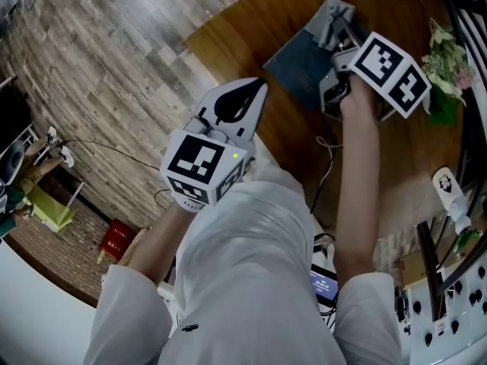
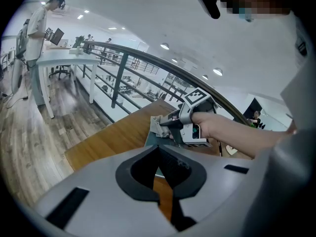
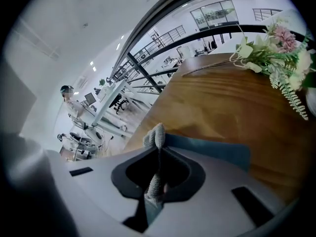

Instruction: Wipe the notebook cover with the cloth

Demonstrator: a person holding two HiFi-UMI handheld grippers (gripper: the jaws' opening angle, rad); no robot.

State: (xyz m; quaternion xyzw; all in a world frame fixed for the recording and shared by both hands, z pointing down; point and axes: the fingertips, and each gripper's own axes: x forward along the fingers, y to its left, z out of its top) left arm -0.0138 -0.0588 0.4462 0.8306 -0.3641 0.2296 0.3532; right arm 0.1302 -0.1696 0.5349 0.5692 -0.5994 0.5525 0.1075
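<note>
A dark blue notebook (image 1: 299, 65) lies on the round wooden table (image 1: 243, 23). A grey cloth (image 1: 335, 15) rests bunched on the notebook's far corner, and my right gripper (image 1: 340, 33) is shut on it. The right gripper view shows the cloth (image 3: 156, 135) pinched between the jaws of the right gripper (image 3: 160, 147), with the notebook (image 3: 217, 151) just beyond. My left gripper (image 1: 259, 87) hovers near the table's edge, short of the notebook, shut with nothing in it. Its own view shows the left gripper (image 2: 159, 146) closed, with the cloth (image 2: 157, 125) ahead.
A bunch of artificial flowers (image 1: 446, 68) lies at the table's right, also close in the right gripper view (image 3: 276, 48). A white bottle (image 1: 450, 192) and a cable (image 1: 327, 167) lie nearer me. A dark railing (image 2: 148, 58) runs behind the table.
</note>
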